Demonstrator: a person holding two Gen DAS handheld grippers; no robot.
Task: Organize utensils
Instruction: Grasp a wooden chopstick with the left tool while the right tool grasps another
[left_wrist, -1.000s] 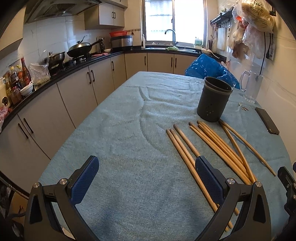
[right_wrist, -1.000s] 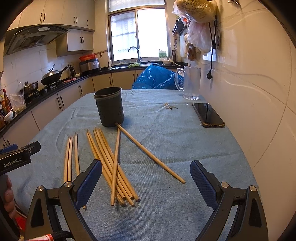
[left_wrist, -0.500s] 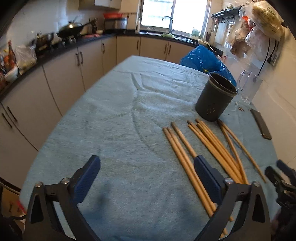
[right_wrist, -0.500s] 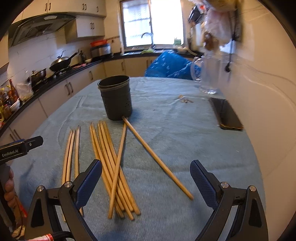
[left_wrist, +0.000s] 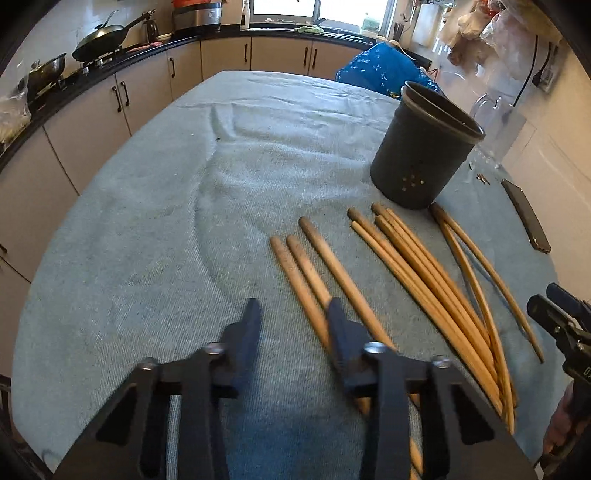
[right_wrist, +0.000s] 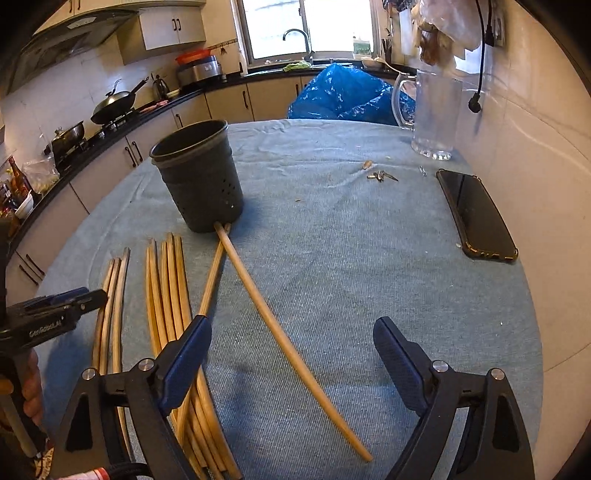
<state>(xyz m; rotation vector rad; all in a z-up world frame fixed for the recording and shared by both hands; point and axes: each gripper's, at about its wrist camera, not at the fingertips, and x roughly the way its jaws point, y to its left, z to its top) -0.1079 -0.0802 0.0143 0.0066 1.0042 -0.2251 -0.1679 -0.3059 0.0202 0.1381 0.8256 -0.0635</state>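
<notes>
Several wooden chopsticks lie on the grey-blue tablecloth (left_wrist: 155, 229) in front of a dark grey perforated holder (left_wrist: 421, 162) (right_wrist: 199, 181). My left gripper (left_wrist: 293, 319) hangs low over the leftmost group of three chopsticks (left_wrist: 314, 266). Its jaws are closing, with one stick just inside the right finger (left_wrist: 338, 325) and no pad pressing on it. My right gripper (right_wrist: 291, 341) stands wide and is closing slightly. A single slanted chopstick (right_wrist: 273, 325) runs between its fingers, untouched. The main bundle (right_wrist: 166, 291) (left_wrist: 417, 266) passes under its left finger (right_wrist: 188, 350).
A black phone (right_wrist: 476, 214) lies near the wall on the right, with a glass jug (right_wrist: 432, 114) and small metal bits (right_wrist: 380, 175) behind it. A blue plastic bag (right_wrist: 347, 96) sits past the table's far edge. Kitchen cabinets (left_wrist: 92, 110) line the left side.
Both grippers have come forward and tipped down toward the chopsticks. The left jaws have narrowed from wide to a small gap. The right jaws have barely narrowed.
</notes>
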